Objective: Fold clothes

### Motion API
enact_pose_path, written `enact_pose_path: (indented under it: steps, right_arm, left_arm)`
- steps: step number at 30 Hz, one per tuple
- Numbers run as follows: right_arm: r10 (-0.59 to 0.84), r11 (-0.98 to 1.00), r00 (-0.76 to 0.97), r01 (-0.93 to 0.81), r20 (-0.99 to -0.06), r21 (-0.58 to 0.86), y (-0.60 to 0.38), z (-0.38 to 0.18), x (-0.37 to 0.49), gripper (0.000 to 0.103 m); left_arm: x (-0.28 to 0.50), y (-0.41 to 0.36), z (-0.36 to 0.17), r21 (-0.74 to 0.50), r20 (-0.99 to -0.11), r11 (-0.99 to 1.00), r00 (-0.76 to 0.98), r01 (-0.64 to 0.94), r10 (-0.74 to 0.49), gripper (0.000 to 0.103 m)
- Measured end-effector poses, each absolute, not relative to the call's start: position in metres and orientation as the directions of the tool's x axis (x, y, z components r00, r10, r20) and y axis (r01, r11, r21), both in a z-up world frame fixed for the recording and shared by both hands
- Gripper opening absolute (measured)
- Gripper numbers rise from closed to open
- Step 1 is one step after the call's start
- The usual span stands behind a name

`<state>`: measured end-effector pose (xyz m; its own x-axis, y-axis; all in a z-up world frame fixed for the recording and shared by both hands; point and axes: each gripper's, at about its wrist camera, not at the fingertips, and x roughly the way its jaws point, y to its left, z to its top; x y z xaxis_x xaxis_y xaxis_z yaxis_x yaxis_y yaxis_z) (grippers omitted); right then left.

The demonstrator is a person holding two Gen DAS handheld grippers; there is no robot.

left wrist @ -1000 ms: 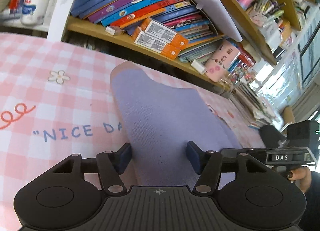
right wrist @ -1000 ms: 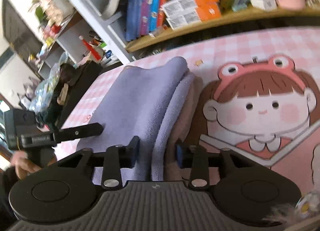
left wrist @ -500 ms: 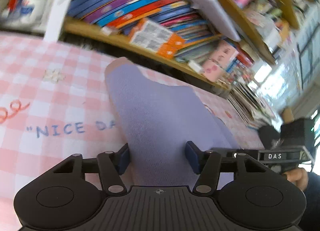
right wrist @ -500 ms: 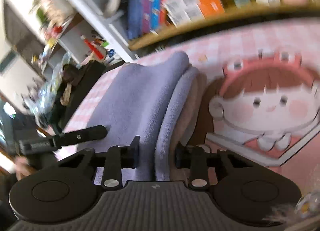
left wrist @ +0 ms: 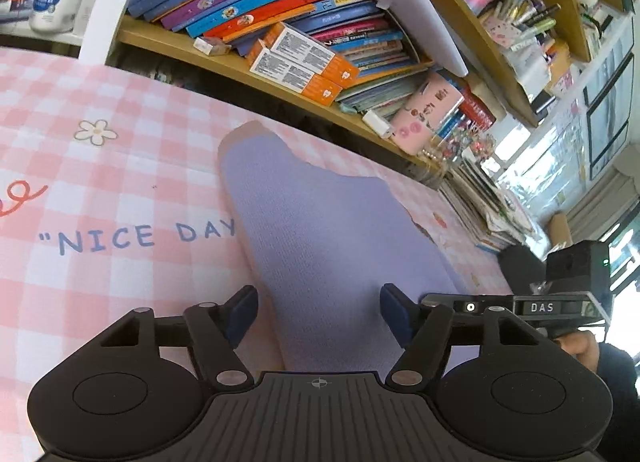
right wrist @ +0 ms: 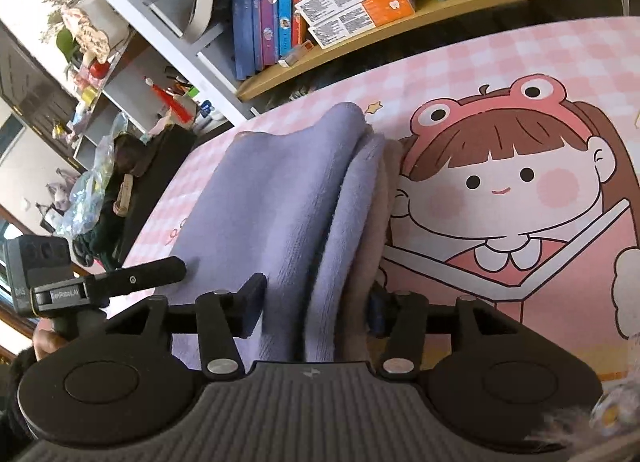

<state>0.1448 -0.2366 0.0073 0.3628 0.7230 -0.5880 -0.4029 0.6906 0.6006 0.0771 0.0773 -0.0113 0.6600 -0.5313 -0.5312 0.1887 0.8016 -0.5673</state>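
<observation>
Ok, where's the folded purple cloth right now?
The purple cloth lies folded on the pink checked mat, right of the "NICE DAY" lettering in the left wrist view, reaching toward the bookshelf.

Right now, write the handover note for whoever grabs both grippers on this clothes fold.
Left gripper: jaws just opened wider, astride the near end of the folded lavender fleece garment, pads clear of it.
Right gripper: jaws just opened too, straddling the garment's stacked right edge; no firm pinch visible.
Garment lies as a long narrow strip on the pink checked cartoon table mat.
Done: lengthwise folds.
Left: probably one fold across its length, then smooth.
</observation>
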Motion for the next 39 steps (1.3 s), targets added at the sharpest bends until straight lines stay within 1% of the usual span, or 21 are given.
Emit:
enact_pose_path:
  steps: [2, 5, 6, 7, 8, 9, 10, 13, 16, 25, 32, 39]
  right_arm:
    - [0.731, 0.683, 0.356, -0.388, -0.582, 0.620, -0.238, 0.004, 0.148, 0.050]
    - [0.743, 0.669, 0.345, -0.370, -0.573, 0.644, -0.239, -0.001, 0.151, 0.052]
    - [0.746, 0.665, 0.345, -0.370, -0.569, 0.648, -0.239, -0.002, 0.151, 0.050]
    - [0.748, 0.664, 0.345, -0.373, -0.567, 0.648, -0.238, -0.001, 0.151, 0.047]
    - [0.750, 0.662, 0.344, -0.376, -0.565, 0.649, -0.238, -0.001, 0.151, 0.045]
    - [0.751, 0.660, 0.346, -0.382, -0.562, 0.647, -0.238, -0.001, 0.150, 0.041]
    - [0.752, 0.659, 0.352, -0.392, -0.557, 0.642, -0.238, 0.001, 0.148, 0.038]
    - [0.751, 0.660, 0.373, -0.418, -0.544, 0.624, -0.237, 0.007, 0.144, 0.033]
    - [0.757, 0.653, 0.382, -0.430, -0.529, 0.624, -0.238, 0.011, 0.140, 0.031]
    - [0.746, 0.666, 0.444, -0.486, -0.497, 0.566, -0.236, 0.032, 0.152, 0.030]
    - [0.737, 0.675, 0.486, -0.502, -0.470, 0.540, -0.218, 0.036, 0.195, 0.030]
    - [0.721, 0.690, 0.528, -0.488, -0.448, 0.535, -0.202, 0.030, 0.243, 0.029]
  left_arm:
    - [0.079, 0.075, -0.015, -0.575, -0.536, 0.798, 0.653, 0.182, -0.535, 0.068]
    - [0.081, 0.076, -0.021, -0.610, -0.517, 0.774, 0.654, 0.171, -0.552, 0.067]
    - [0.082, 0.076, -0.023, -0.620, -0.510, 0.766, 0.654, 0.171, -0.559, 0.064]
    - [0.081, 0.074, -0.022, -0.613, -0.510, 0.771, 0.657, 0.175, -0.555, 0.063]
    - [0.079, 0.073, -0.021, -0.603, -0.512, 0.777, 0.661, 0.179, -0.549, 0.061]
    - [0.078, 0.071, -0.019, -0.594, -0.513, 0.784, 0.664, 0.183, -0.544, 0.058]
    - [0.077, 0.070, -0.018, -0.584, -0.515, 0.790, 0.667, 0.187, -0.538, 0.057]
    - [0.073, 0.065, -0.010, -0.550, -0.515, 0.810, 0.680, 0.204, -0.521, 0.055]
    - [0.069, 0.061, -0.002, -0.522, -0.511, 0.825, 0.694, 0.219, -0.507, 0.054]
    - [0.091, 0.057, 0.011, -0.478, -0.485, 0.843, 0.725, 0.249, -0.489, 0.055]
    - [0.132, 0.066, 0.021, -0.432, -0.460, 0.868, 0.768, 0.245, -0.445, 0.055]
    - [0.181, 0.076, 0.016, -0.439, -0.441, 0.873, 0.796, 0.212, -0.415, 0.055]
